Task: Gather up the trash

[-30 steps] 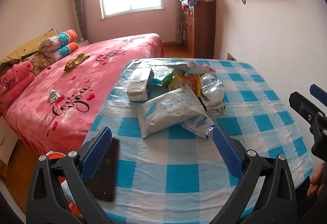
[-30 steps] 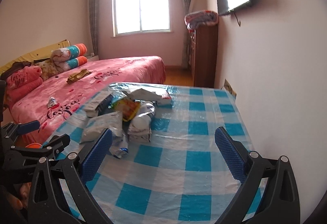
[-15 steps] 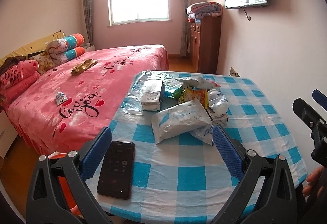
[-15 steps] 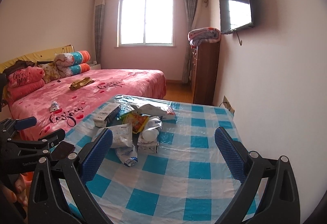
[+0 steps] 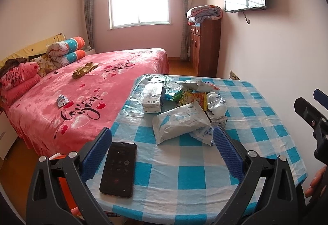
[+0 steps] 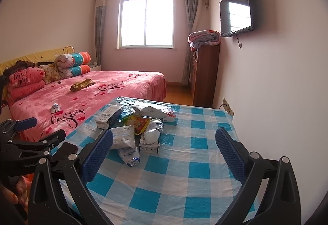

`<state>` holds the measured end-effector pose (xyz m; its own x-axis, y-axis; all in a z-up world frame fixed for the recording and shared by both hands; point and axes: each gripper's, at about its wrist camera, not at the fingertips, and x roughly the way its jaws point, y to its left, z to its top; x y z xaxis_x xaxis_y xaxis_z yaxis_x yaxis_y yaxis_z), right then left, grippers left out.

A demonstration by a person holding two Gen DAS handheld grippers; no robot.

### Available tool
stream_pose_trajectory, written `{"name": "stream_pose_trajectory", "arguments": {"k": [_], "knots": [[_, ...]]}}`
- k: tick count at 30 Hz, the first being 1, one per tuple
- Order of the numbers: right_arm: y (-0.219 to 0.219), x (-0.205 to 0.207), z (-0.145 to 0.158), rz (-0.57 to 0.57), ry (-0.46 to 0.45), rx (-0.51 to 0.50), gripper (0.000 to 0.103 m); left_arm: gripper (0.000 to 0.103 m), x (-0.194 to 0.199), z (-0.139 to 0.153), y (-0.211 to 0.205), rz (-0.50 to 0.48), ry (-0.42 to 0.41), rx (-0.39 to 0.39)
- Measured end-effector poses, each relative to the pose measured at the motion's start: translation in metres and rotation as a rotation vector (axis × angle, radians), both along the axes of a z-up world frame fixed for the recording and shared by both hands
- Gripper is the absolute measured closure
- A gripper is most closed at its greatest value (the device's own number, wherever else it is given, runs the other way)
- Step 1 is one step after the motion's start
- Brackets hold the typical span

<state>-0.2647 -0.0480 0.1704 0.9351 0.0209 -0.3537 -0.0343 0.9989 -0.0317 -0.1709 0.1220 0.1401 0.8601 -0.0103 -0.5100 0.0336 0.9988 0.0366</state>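
Trash pile lies at 12 o'clock on checkered table. Smartphone lies at 7 o'clock beside left gripper. Left gripper and right gripper: jaws spread wide, empty.

I count two claws, the left claw and the right claw. On my tabletop I see one phone, one white carton, one wipes pack and one white bottle. One small wrapper lies on the bed.

"Love you" on the pink pillow and bedspread; "GenRobo" on the left tongs
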Motion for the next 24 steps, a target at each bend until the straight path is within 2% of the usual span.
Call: {"name": "stream_pose_trajectory", "arguments": {"k": [10,16,21,24], "knots": [[-0.006,-0.003,0.001,0.004,0.027,0.015,0.004,0.004,0.002,-0.005,-0.002,0.007,0.014,0.003],[-0.014,0.003,-0.004,0.019,0.058,0.068,0.004,0.004,0.006,-0.014,0.0,-0.022,0.056,-0.024],[-0.026,0.015,-0.02,0.007,0.135,0.123,0.004,0.004,0.009,-0.023,0.002,-0.071,0.068,-0.045],[-0.033,0.025,-0.031,0.01,0.187,0.178,0.004,0.004,0.014,-0.03,0.005,-0.096,0.085,-0.082]]}}
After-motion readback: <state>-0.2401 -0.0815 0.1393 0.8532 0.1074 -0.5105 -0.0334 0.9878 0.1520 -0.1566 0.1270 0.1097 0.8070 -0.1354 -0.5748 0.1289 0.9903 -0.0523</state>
